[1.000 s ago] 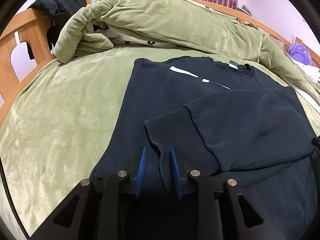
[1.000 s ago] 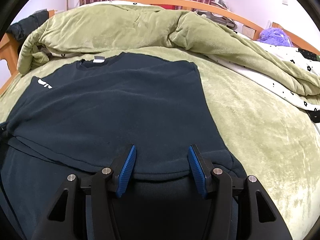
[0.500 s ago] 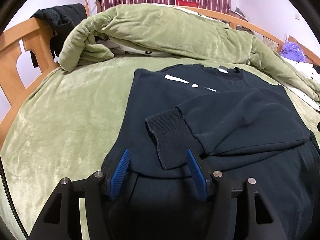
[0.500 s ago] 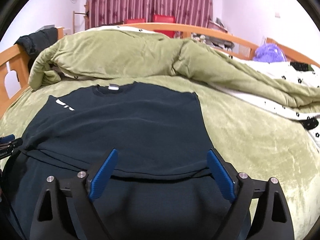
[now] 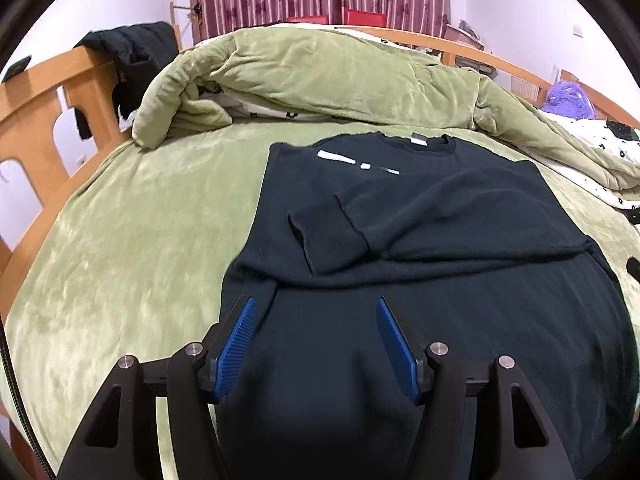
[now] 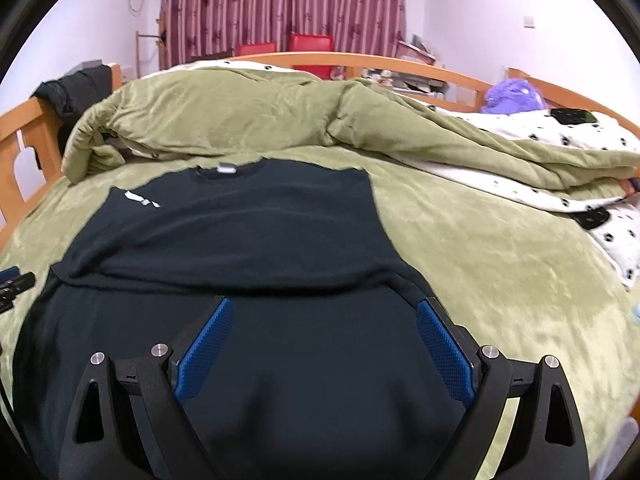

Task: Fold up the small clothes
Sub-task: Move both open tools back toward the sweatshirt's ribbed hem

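Sweatshirt: the dark sweatshirt (image 5: 460, 216) lay flat on the green bed (image 5: 132, 216), one sleeve (image 5: 400, 220) folded across its chest.
Left gripper (image 5: 314, 340): you held it wide apart, empty, above the hem.
Right gripper (image 6: 324, 340): likewise spread wide, gripping nothing.

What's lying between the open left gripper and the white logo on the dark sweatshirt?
In the left wrist view, between the left gripper and the white logo, the dark sweatshirt's folded sleeve with its ribbed cuff lies across the body.

Rumpled green quilt (image 5: 340, 76), purple plush (image 6: 510, 96)
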